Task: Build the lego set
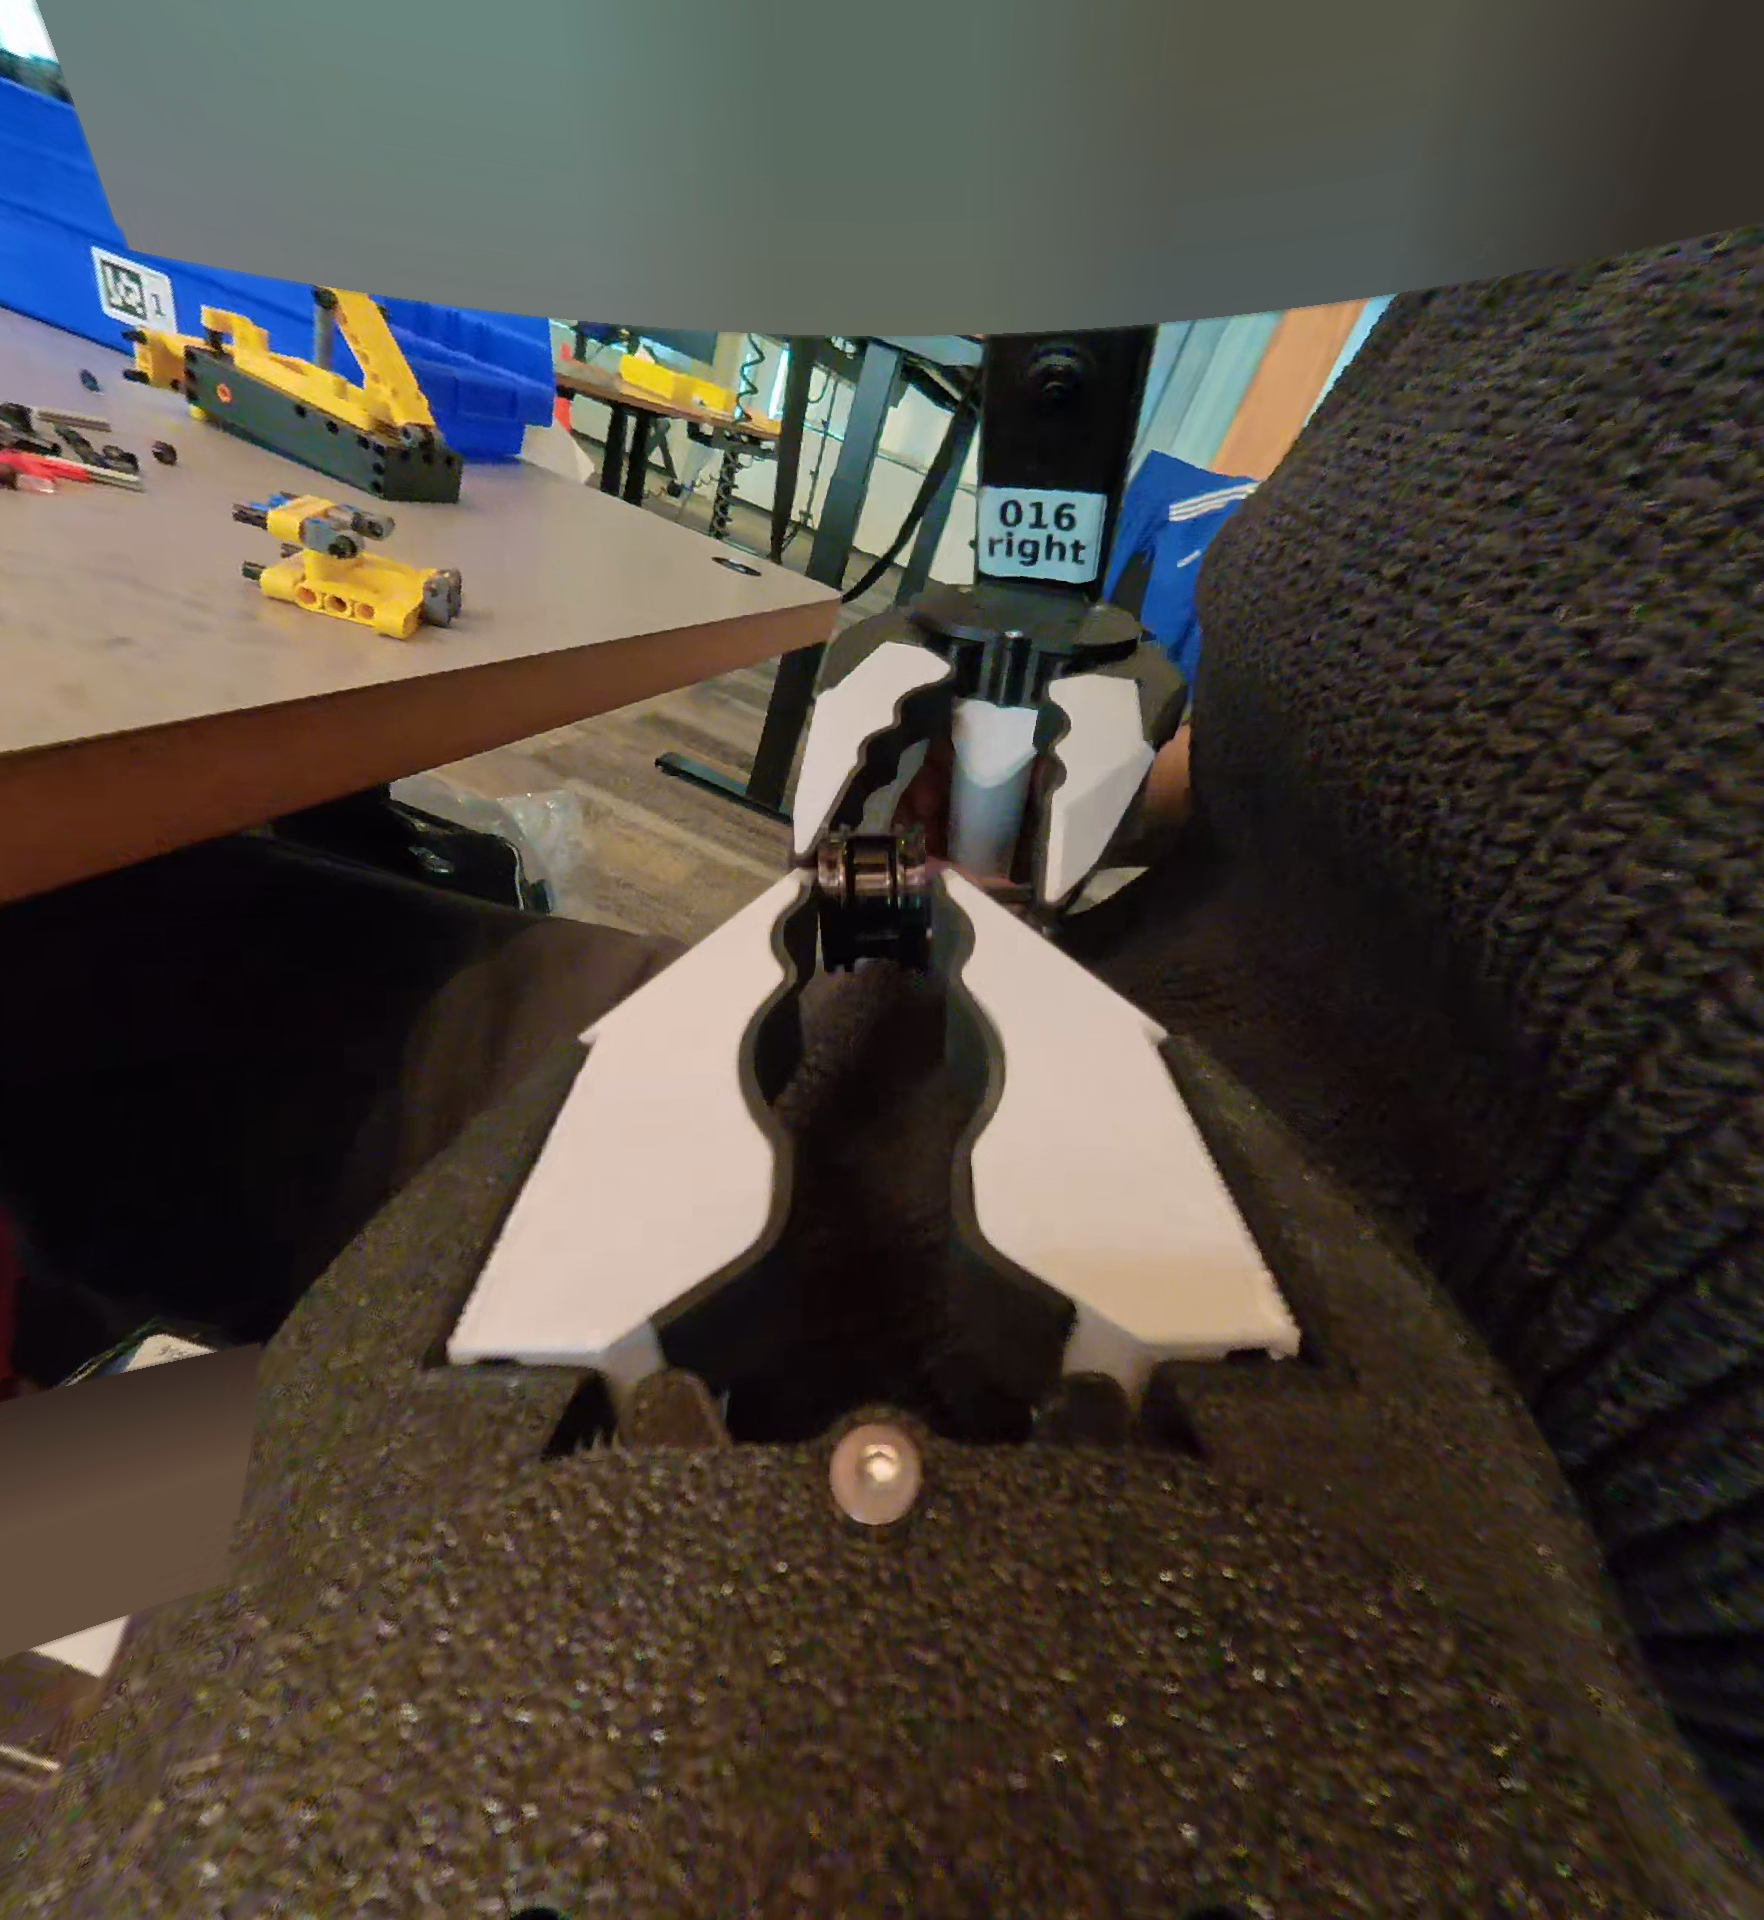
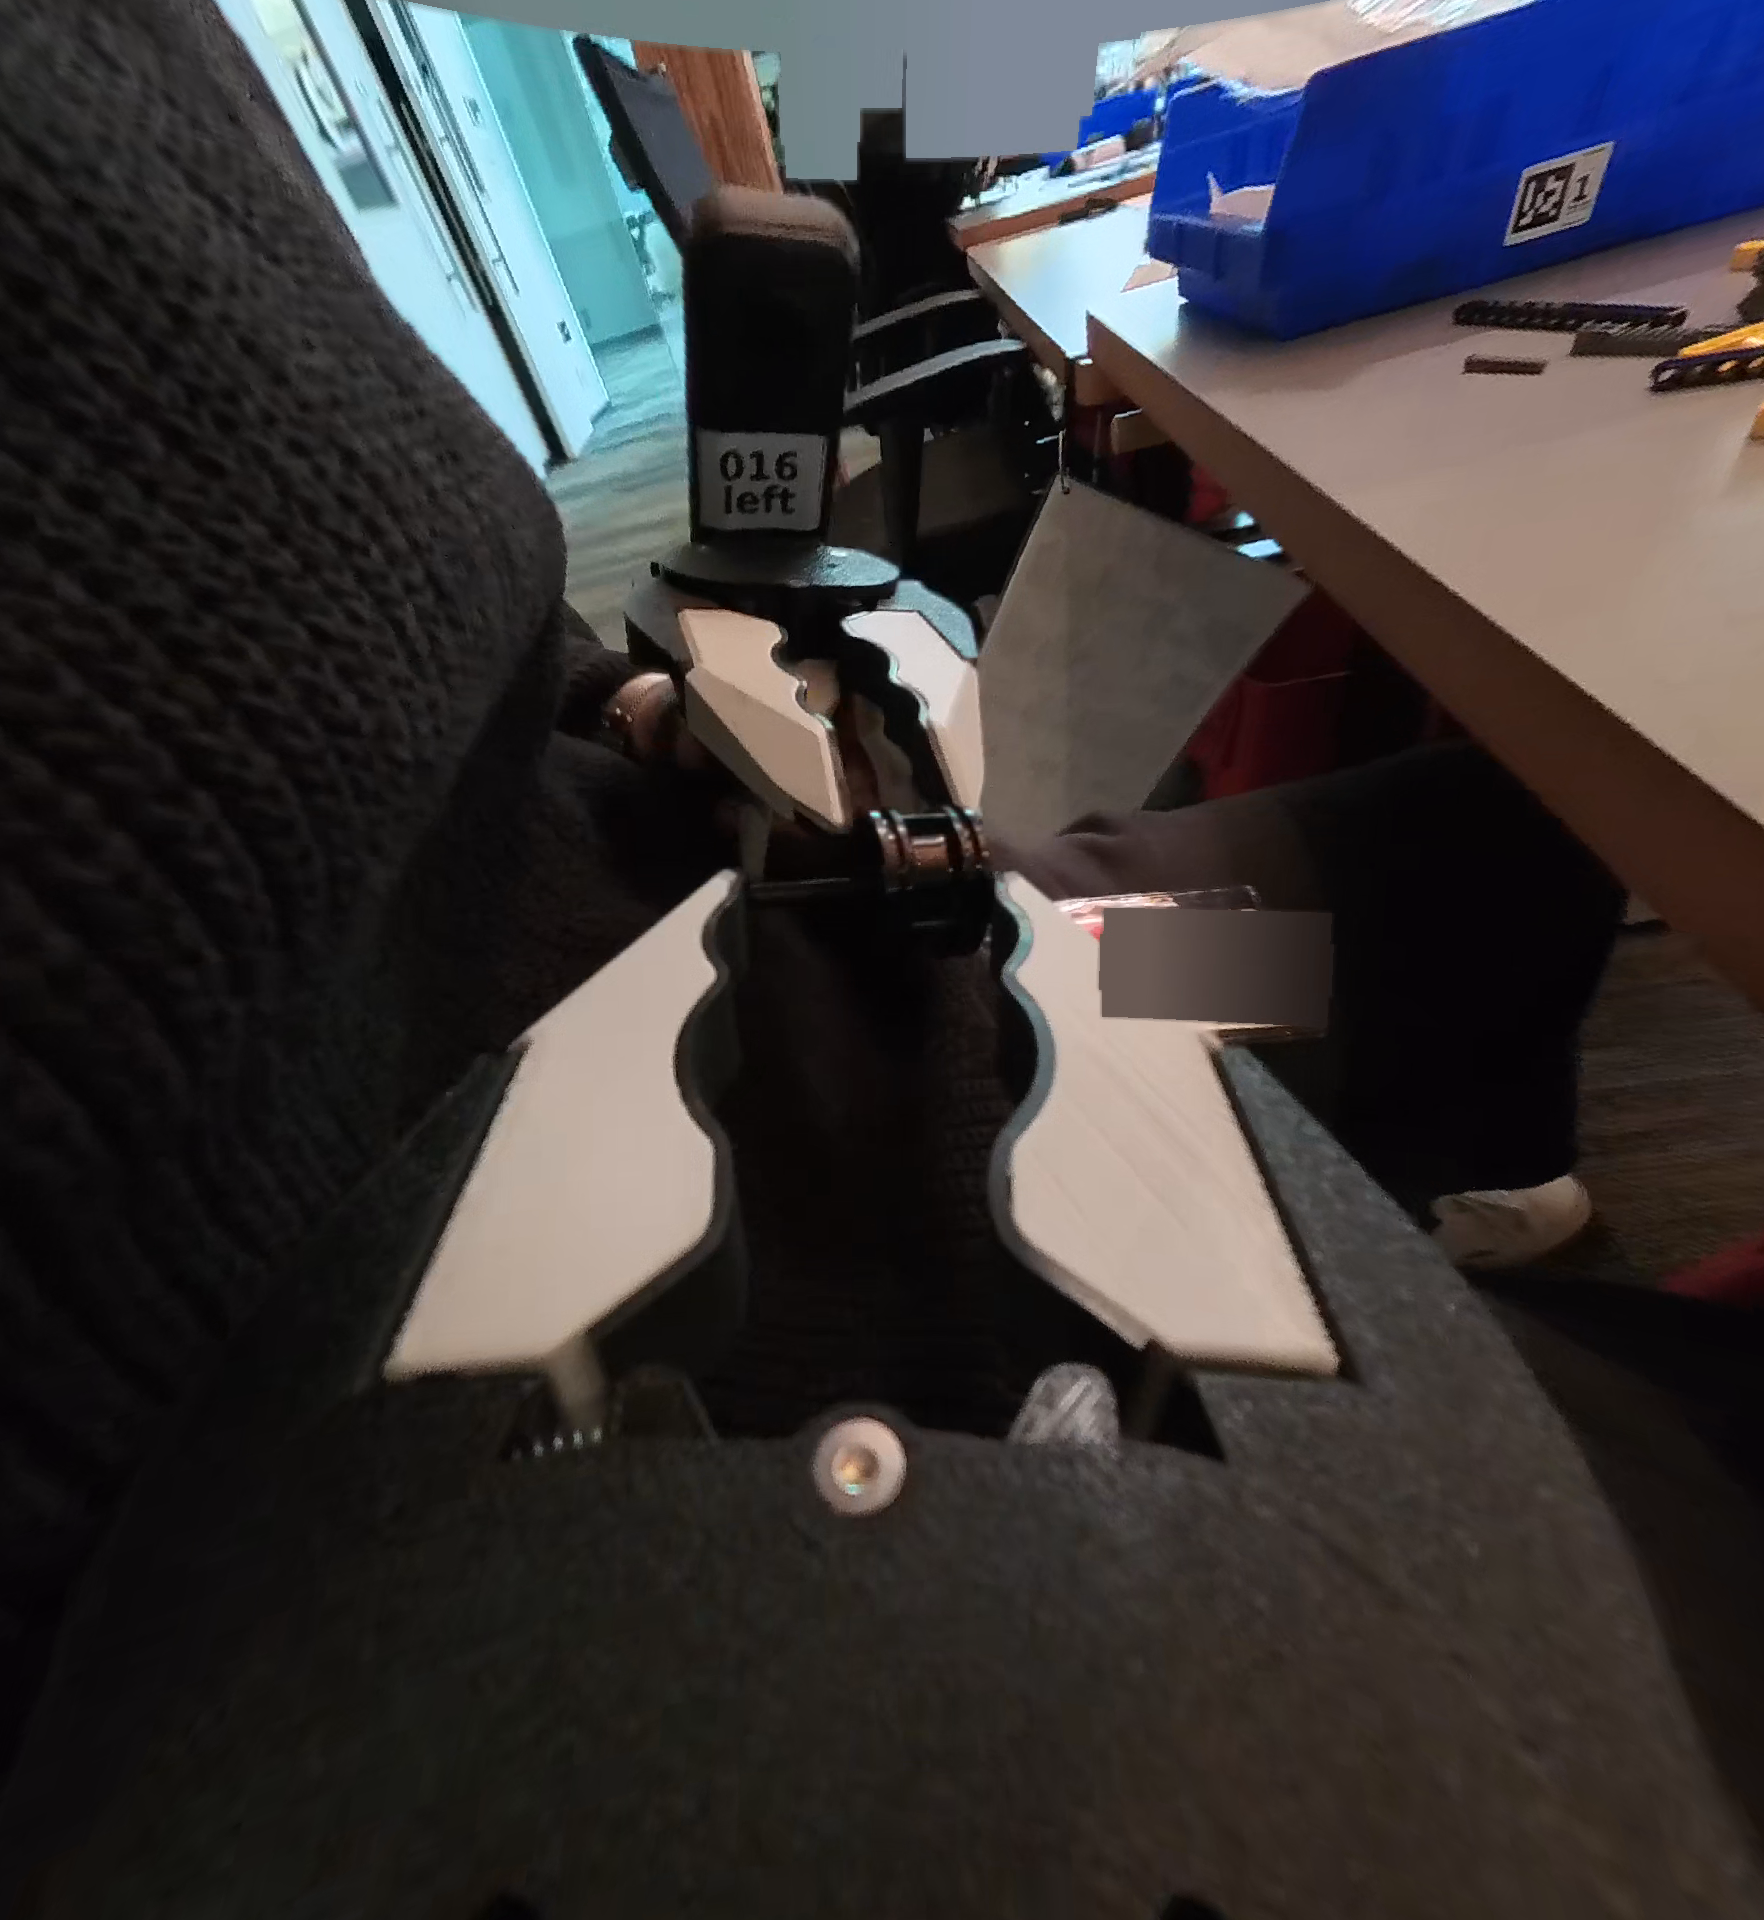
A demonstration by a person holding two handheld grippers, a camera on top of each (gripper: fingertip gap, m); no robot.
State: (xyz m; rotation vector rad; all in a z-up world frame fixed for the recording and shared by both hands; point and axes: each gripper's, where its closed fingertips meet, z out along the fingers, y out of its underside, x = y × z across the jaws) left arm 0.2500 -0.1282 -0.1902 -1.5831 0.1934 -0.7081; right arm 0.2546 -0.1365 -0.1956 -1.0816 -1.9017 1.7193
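Note:
My left gripper point(image 1: 875, 878) is shut on a small black wheel piece point(image 1: 873, 883) with silver rings, held at its fingertips over a person's lap, below the table edge. The right gripper point(image 1: 930, 873) faces it from the far side, jaws apart, its tips on either side of the piece. In the right wrist view my right gripper point(image 2: 873, 883) is open. The wheel piece point(image 2: 925, 847) and its thin black axle lie across the gap between its tips. I cannot tell whether they press on it. The left gripper point(image 2: 904, 816) grips the piece from the far side.
A wooden table point(image 1: 234, 665) stands to the left, and its edge shows in the right wrist view point(image 2: 1480, 499). On it are a yellow-and-black brick assembly point(image 1: 306, 405), a smaller yellow assembly point(image 1: 358, 571), loose parts point(image 1: 16, 447) and a blue bin point(image 2: 1480, 156). A dark knitted sleeve point(image 1: 1532, 727) is close by. Only a small space, under 4 cm, lies between the two pairs of fingers.

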